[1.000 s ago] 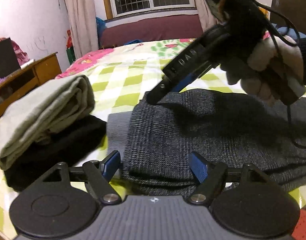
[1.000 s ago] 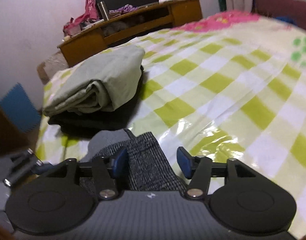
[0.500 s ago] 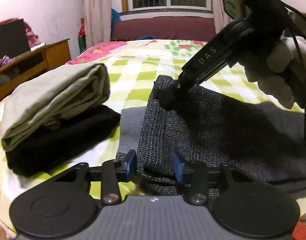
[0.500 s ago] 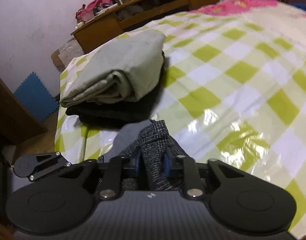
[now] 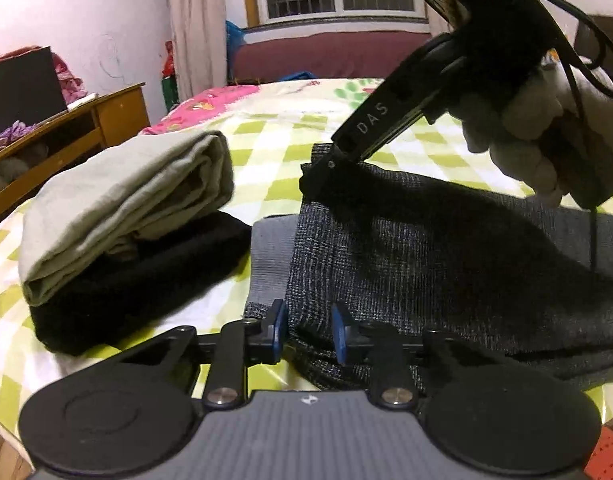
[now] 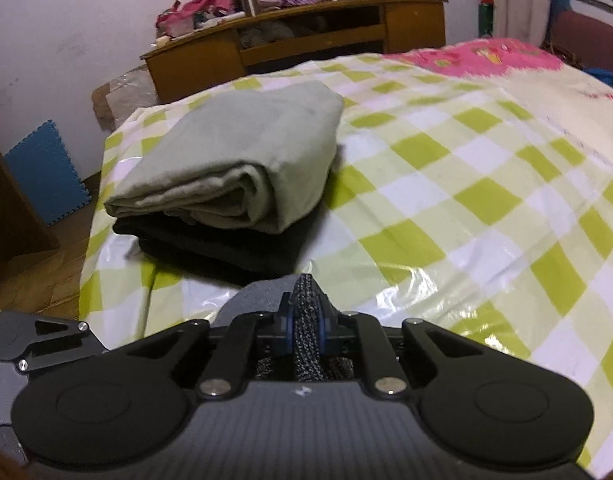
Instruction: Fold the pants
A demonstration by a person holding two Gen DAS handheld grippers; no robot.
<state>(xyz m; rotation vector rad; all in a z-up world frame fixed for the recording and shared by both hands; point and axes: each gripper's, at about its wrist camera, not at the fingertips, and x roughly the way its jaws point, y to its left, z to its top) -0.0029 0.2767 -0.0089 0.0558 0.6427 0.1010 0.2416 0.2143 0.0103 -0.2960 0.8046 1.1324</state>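
The dark grey checked pants (image 5: 426,272) lie folded on the bed, with a plain grey band (image 5: 266,248) along their left end. My left gripper (image 5: 308,334) is at their near left corner; its jaws are closing and the blue pads press on the thick fabric edge between them. My right gripper (image 5: 326,168), held by a gloved hand (image 5: 522,132), pinches the far left corner and holds it slightly raised. In the right wrist view, the right gripper (image 6: 306,324) has its jaws closing with a ridge of pants fabric (image 6: 306,292) squeezed between the pads.
To the left of the pants a folded pale green garment (image 5: 126,204) lies on a folded black one (image 5: 146,280). The bed cover (image 6: 466,200) is green and white checked. A wooden desk (image 6: 306,32) stands beyond the bed's left edge, a blue mat (image 6: 42,172) on the floor.
Both grippers' jaws have closed from wide apart onto the pants' left end. The right gripper has rolled and lifted its corner a little; the left one has stayed in place.
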